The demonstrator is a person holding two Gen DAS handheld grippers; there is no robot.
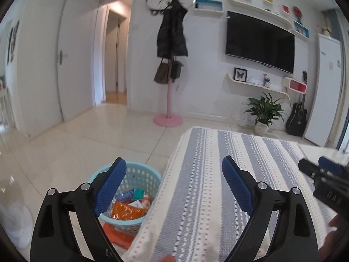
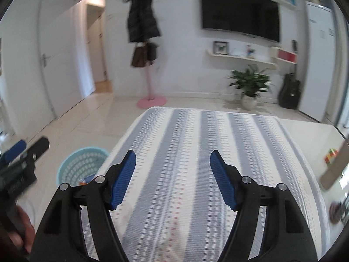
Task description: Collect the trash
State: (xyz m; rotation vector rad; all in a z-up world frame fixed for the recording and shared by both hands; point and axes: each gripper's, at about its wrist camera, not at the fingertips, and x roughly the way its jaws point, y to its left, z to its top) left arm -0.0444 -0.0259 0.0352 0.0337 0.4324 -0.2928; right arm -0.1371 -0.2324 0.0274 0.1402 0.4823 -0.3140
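A light blue plastic trash basket (image 1: 139, 174) stands on the floor at the left edge of the table; it also shows in the right wrist view (image 2: 80, 163). Inside it lie an orange wrapper (image 1: 127, 210) and other packets. My left gripper (image 1: 174, 168) is open and empty, held over the table's left edge, its left finger above the basket. My right gripper (image 2: 173, 159) is open and empty over the striped tablecloth (image 2: 196, 152). The right gripper also shows in the left wrist view (image 1: 322, 170), and the left gripper in the right wrist view (image 2: 26, 148).
The tablecloth (image 1: 218, 174) covers a table. A pink coat rack (image 1: 168, 100) with a black coat, a potted plant (image 1: 264, 111), a guitar (image 1: 297, 118) and a wall TV (image 1: 259, 41) stand beyond. Coloured blocks (image 2: 330, 156) lie on a glossy surface at right.
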